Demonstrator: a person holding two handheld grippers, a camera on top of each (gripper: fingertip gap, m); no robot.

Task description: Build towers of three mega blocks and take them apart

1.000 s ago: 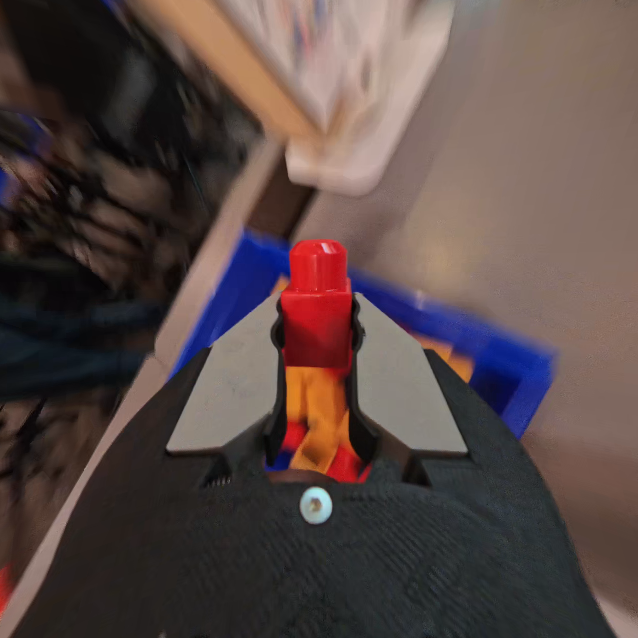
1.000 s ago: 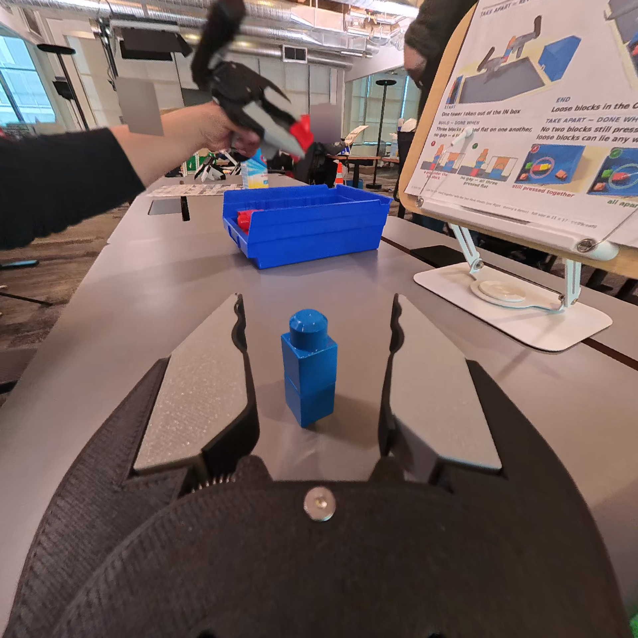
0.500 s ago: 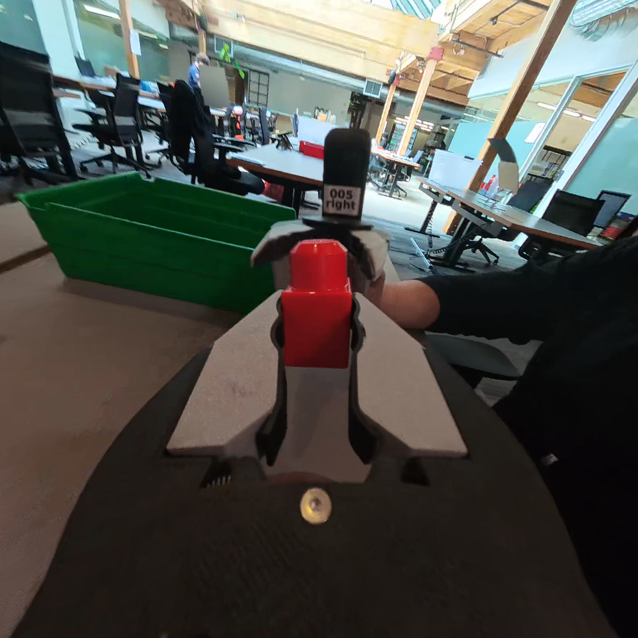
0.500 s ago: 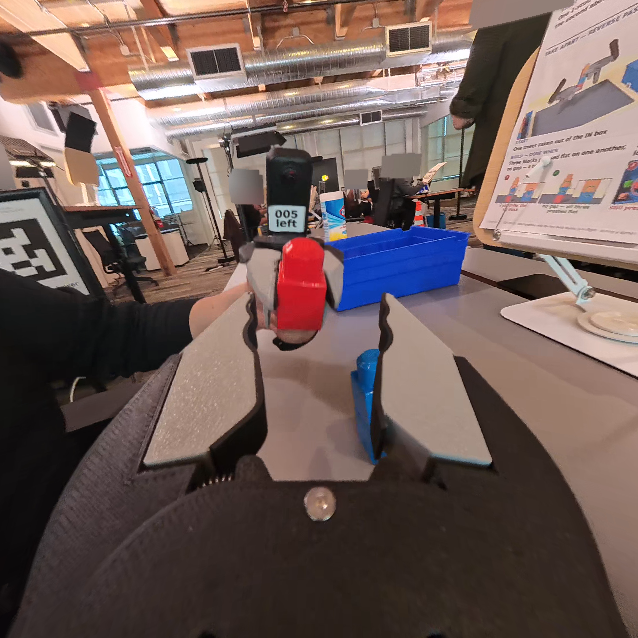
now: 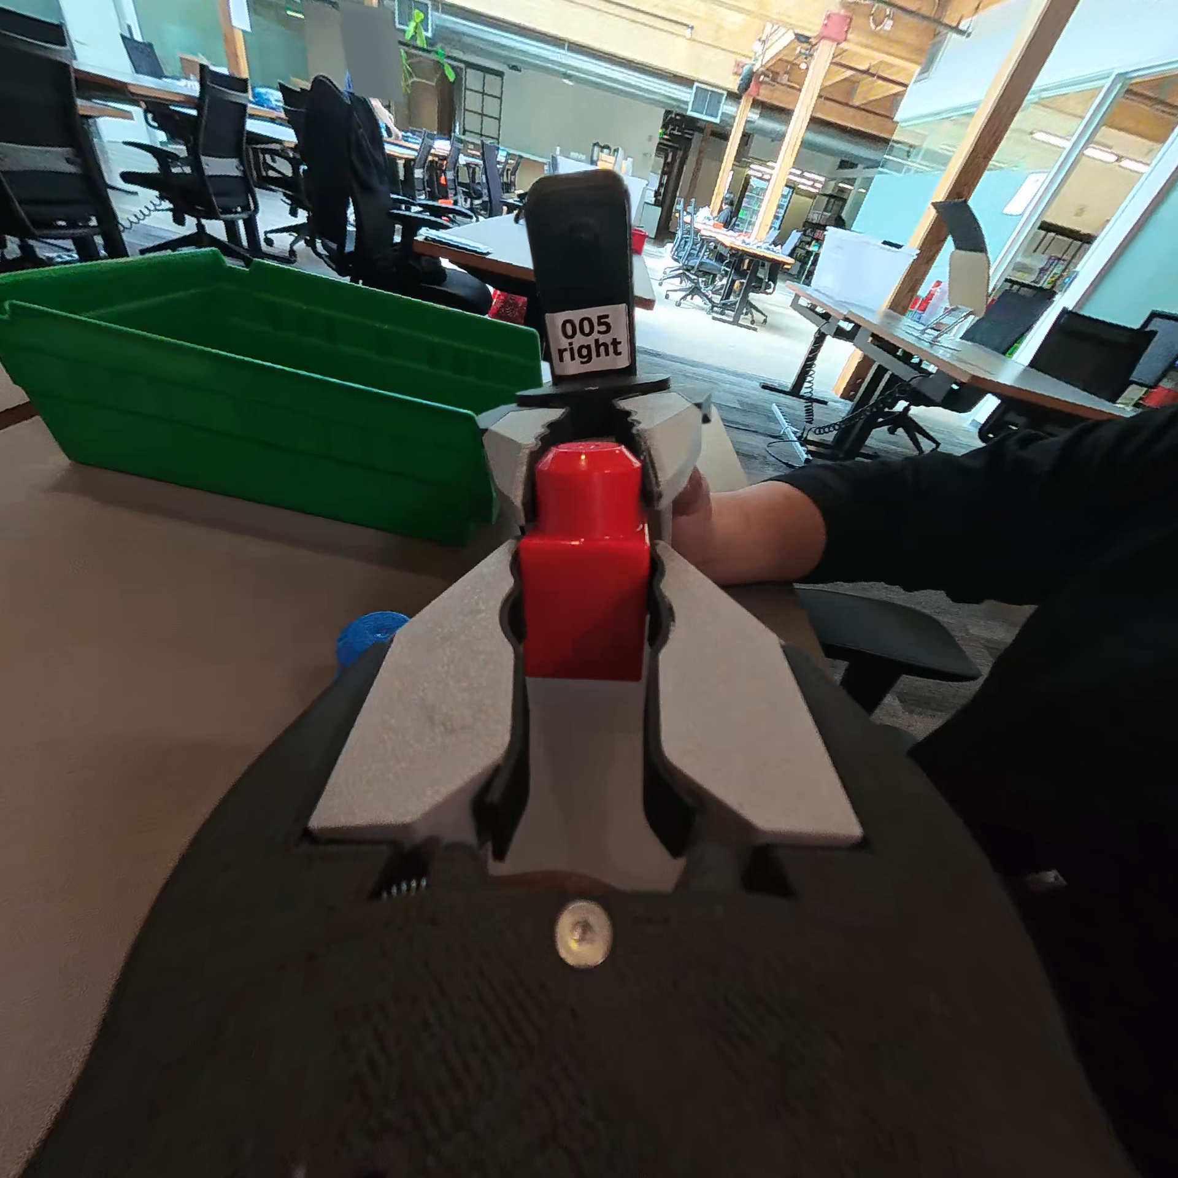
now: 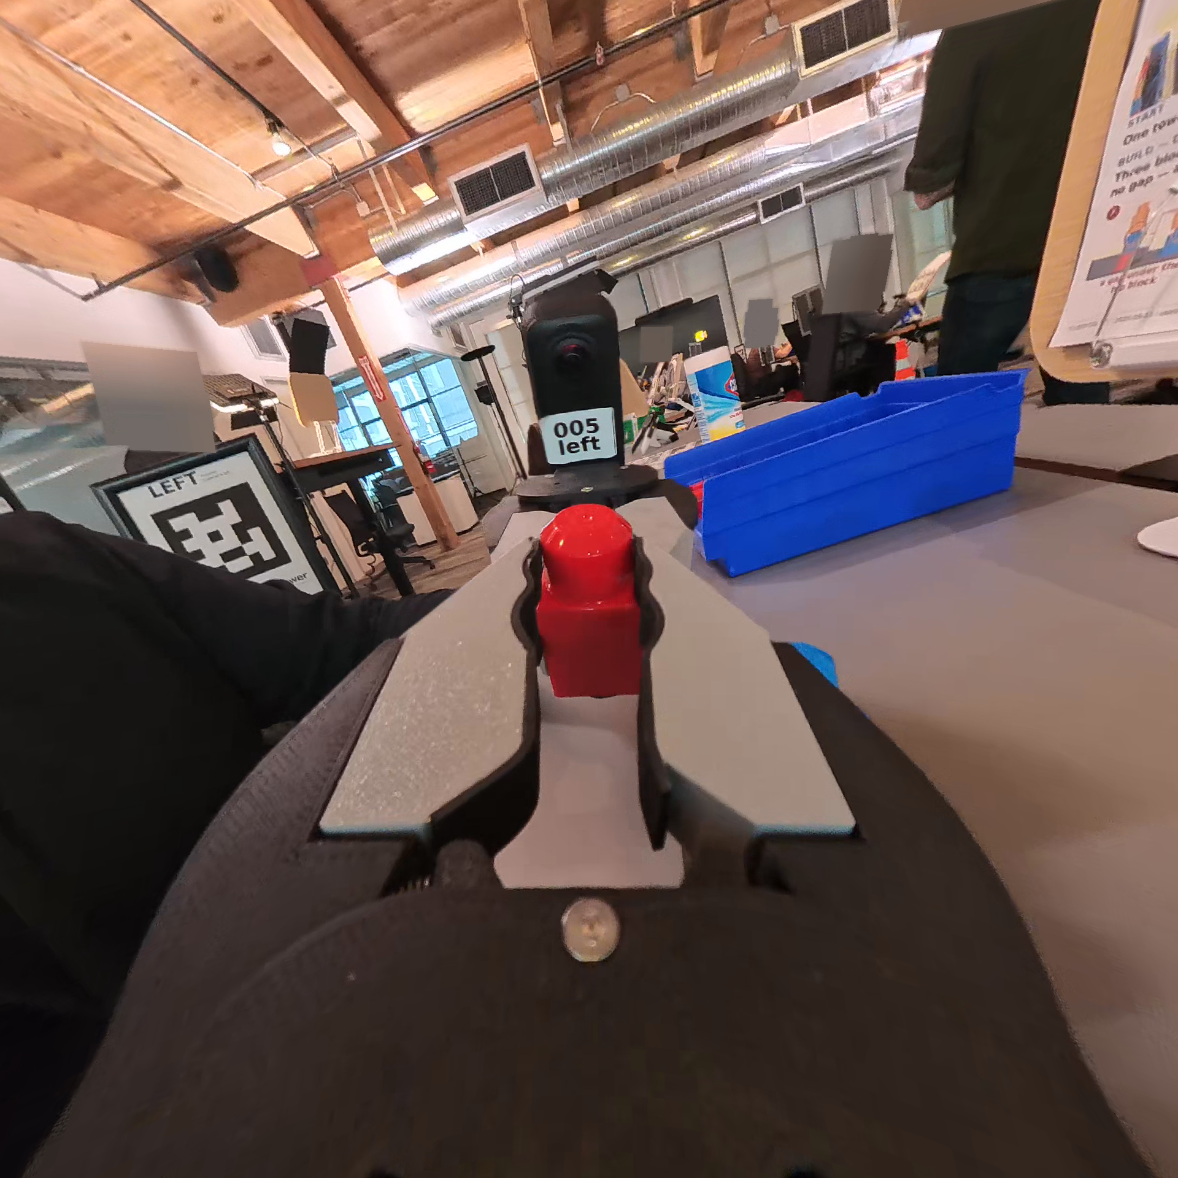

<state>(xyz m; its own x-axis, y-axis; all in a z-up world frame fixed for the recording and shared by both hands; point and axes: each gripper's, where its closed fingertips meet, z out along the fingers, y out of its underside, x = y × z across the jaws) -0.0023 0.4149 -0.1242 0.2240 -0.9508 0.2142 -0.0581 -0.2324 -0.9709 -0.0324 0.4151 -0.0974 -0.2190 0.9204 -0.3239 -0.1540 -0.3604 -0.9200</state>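
Behind your grippers, a gray table (image 6: 956,669) carries a blue bin (image 6: 848,472) and a green bin (image 5: 242,395). Your left gripper (image 5: 583,612) clamps the red block's (image 5: 583,612) body; your right gripper (image 6: 588,612) closes on that same block, above the table.

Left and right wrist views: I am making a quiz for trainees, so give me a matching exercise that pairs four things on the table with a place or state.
Things:
1. red plastic building block
2. green plastic bin
3. blue plastic bin
4. blue plastic block stack

Places or states:
A. stands on the table, partly hidden by a gripper
B. holds a red piece at its near end
C. shows nothing inside
D. gripped between fingers

Pairs: 1-D, 2-C, 3-B, 4-A
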